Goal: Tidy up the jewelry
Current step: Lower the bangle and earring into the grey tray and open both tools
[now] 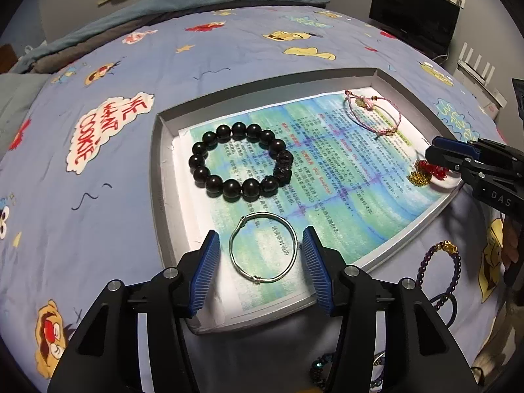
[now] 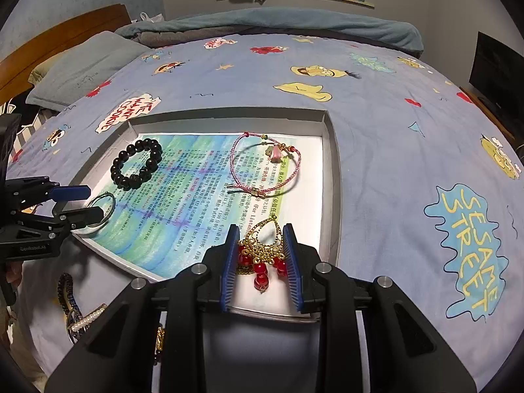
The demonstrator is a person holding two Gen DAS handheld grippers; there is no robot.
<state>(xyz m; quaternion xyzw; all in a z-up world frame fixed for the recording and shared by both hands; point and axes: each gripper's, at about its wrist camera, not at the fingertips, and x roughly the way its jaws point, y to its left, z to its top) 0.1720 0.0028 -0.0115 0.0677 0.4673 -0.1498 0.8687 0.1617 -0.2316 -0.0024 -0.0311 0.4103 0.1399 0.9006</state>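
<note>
- The shallow grey cardboard tray (image 1: 157, 150) sits on a blue cartoon-print bedsheet (image 1: 98, 104), lined with a printed sheet of paper (image 1: 327, 177) in washed green and blue.
- The left gripper (image 1: 258, 262) is spread wide, its ribbed blue pads either side of a thin silver wire bangle (image 1: 263, 251) lying flat on the paper; neither pad touches it.
- Beyond the bangle lies a ring of glossy round black beads (image 1: 237, 160), and in the far corner a slim pink braided cord bracelet (image 2: 265, 167) with a small charm.
- The right gripper (image 2: 260, 252) is partly open around a gold filigree teardrop earring (image 2: 265, 245) hung with red glass beads (contact with the pads is unclear).
- A dark purple beaded strand (image 1: 439, 271) lies on the sheet outside the tray.
</note>
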